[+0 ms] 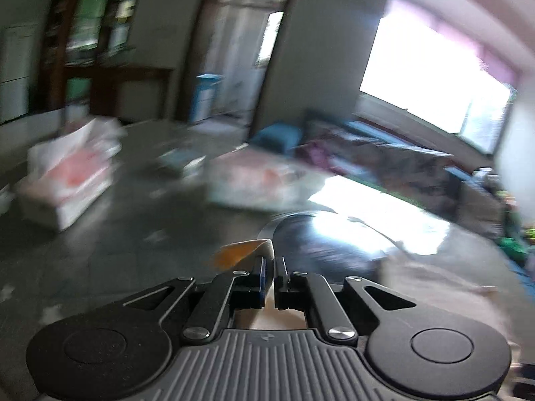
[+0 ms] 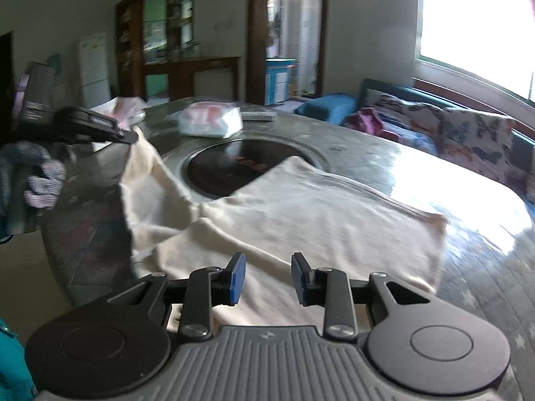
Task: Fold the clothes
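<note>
Left wrist view: heavy motion blur. Left gripper [image 1: 270,275] has its jaws nearly together, pinching a thin cream edge of the garment [image 1: 267,250]; an orange-tan patch of that cloth shows just left of the fingers. More pale cloth, blurred, lies low right. Beyond the tips sits a round dark glossy plate [image 1: 321,250] set flush in the table [image 1: 133,234], which is grey, stone-like and strongly reflective where window light hits it. On the table are two plastic bags [image 1: 67,180] holding white-and-pink contents, too blurred to identify. The room behind has a dark wood cabinet, a doorway and a bright window [image 1: 434,77] with a sofa below it.

Right wrist view: sharper. Right gripper [image 2: 268,279] has its jaws well apart, holding nothing, blue pads [image 2: 236,279] hovering over the garment's near edge. The garment [image 2: 301,214] is cream, soft knit, mostly flat on the round table [image 2: 468,267], wrinkled at left. Its far corner overlaps the dark plate [image 2: 227,170]. The left corner is lifted off the table, clamped in the left gripper [image 2: 128,137], which is held by a gloved hand [image 2: 40,177]. One bag [image 2: 210,118] of white-pink stuff lies at the far side, a flat dark item just beside it. Sofa [image 2: 451,127] has butterfly-print cushions and a teal frame. A white fridge [image 2: 93,67] stands by the cabinet.
</note>
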The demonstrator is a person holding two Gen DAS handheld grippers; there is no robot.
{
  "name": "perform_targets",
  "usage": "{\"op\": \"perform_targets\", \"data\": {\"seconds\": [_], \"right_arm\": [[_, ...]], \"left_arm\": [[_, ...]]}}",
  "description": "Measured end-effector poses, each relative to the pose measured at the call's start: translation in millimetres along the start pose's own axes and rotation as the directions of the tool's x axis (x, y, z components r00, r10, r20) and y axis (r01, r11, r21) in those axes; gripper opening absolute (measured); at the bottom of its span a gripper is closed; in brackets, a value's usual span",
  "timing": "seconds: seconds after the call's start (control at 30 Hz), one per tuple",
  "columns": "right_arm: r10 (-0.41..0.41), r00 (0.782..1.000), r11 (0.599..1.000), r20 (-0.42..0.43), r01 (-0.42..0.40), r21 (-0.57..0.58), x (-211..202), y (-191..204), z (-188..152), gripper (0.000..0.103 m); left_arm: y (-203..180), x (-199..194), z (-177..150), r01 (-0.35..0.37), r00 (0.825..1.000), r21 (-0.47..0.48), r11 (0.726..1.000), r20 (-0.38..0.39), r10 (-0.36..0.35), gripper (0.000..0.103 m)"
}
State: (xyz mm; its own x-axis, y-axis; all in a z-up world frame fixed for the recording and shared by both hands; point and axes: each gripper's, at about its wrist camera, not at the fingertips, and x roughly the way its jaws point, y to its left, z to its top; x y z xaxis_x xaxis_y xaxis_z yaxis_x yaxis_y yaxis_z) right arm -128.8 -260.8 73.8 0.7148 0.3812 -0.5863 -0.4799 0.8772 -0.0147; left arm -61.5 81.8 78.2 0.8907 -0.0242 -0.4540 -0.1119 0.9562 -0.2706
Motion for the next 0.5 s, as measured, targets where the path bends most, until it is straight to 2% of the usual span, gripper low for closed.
{"op": "perform_targets", "data": {"seconds": [0.1, 0.2, 0.3, 0.4, 0.5], "right_arm": [[-0.03, 1.0, 0.997, 0.006, 0.029, 0.066, -8, -17, -8, 0.03], [-0.054, 0.999, 0.99, 0.008, 0.052, 0.132, -16, -33, -16, 0.03], [-0.077, 0.997, 0.979, 0.011, 0.073, 0.188, -24, -47, -26, 0.03], [-0.101, 0.995, 0.966, 0.013, 0.095, 0.241, -32, -59, -36, 0.03], [-0.12, 0.993, 0.953, 0.008, 0.113, 0.28, -37, -68, -45, 0.03]], "left_arm": [[-34, -14, 3, 0.136, 0.991, 0.04, 0.99, 0.004, -0.136, 0.005], [-69, -25, 2, 0.267, 0.964, 0.082, 0.96, -0.018, -0.266, 0.005], [-102, -30, -8, 0.376, 0.926, 0.123, 0.918, -0.065, -0.371, 0.005], [-134, -34, -21, 0.477, 0.878, 0.158, 0.864, -0.121, -0.463, 0.005], [-160, -29, -35, 0.548, 0.835, 0.186, 0.815, -0.187, -0.518, 0.005]]}}
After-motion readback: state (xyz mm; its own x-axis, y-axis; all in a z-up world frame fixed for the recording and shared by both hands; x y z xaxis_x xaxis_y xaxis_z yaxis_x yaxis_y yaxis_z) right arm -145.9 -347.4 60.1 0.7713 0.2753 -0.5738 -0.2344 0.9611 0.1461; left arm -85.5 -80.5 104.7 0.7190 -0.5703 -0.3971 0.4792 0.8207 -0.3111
